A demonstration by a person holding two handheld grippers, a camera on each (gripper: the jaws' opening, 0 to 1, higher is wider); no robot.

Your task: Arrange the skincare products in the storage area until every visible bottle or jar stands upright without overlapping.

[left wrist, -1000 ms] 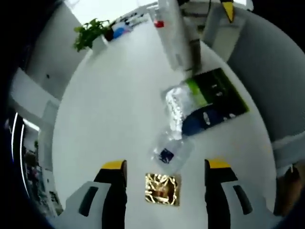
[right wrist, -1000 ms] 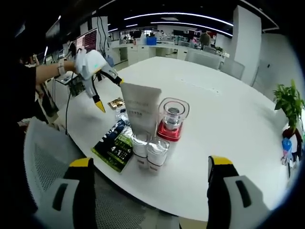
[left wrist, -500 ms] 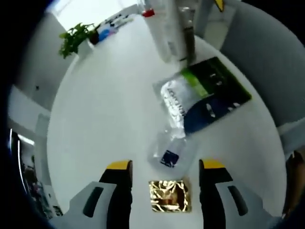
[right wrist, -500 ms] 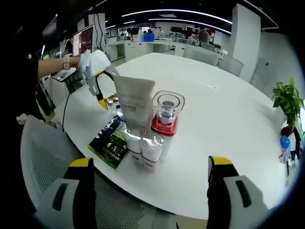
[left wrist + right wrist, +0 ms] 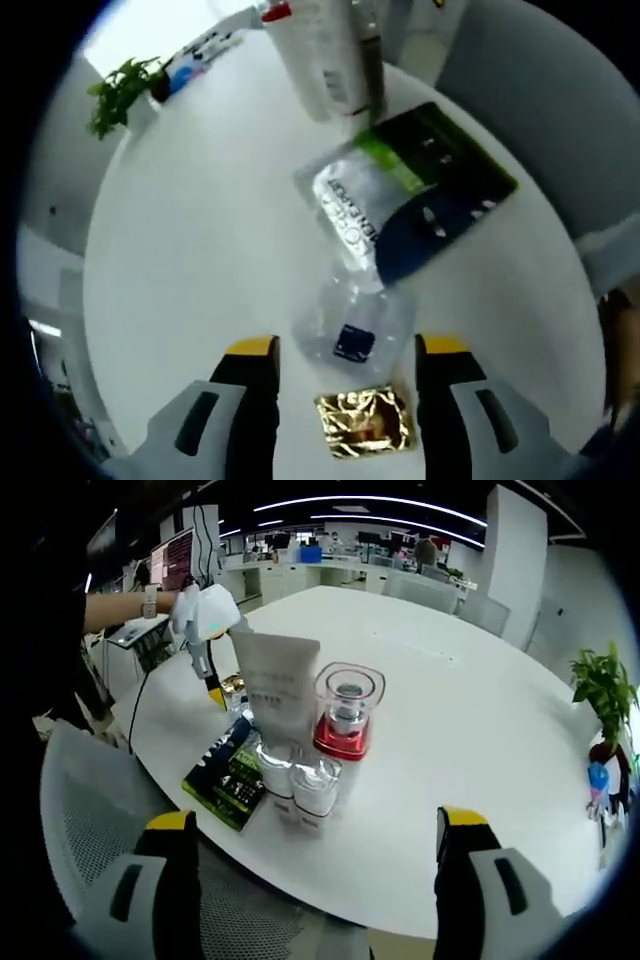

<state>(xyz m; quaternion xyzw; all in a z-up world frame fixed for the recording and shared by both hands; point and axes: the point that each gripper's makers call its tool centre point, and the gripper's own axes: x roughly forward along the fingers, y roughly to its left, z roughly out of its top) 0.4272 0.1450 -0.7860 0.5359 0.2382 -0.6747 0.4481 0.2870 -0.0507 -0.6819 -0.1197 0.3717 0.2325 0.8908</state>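
In the left gripper view my left gripper is open just above the table, its jaws either side of a gold foil sachet. Beyond it lie a clear sachet with a dark label, a silver and blue pouch and a green and black pack. A white tube stands further off. In the right gripper view my right gripper is open near the table's edge. Ahead stand the white tube, a clear jar with a red base and two small clear-capped bottles. The left gripper shows behind them.
A mesh office chair stands at the table's edge on the left. A potted plant sits at the far right of the round white table. Desks and monitors fill the room behind.
My left gripper has dropped lower and moved forward, so the gold sachet now lies between its jaws. The right gripper view has barely shifted.
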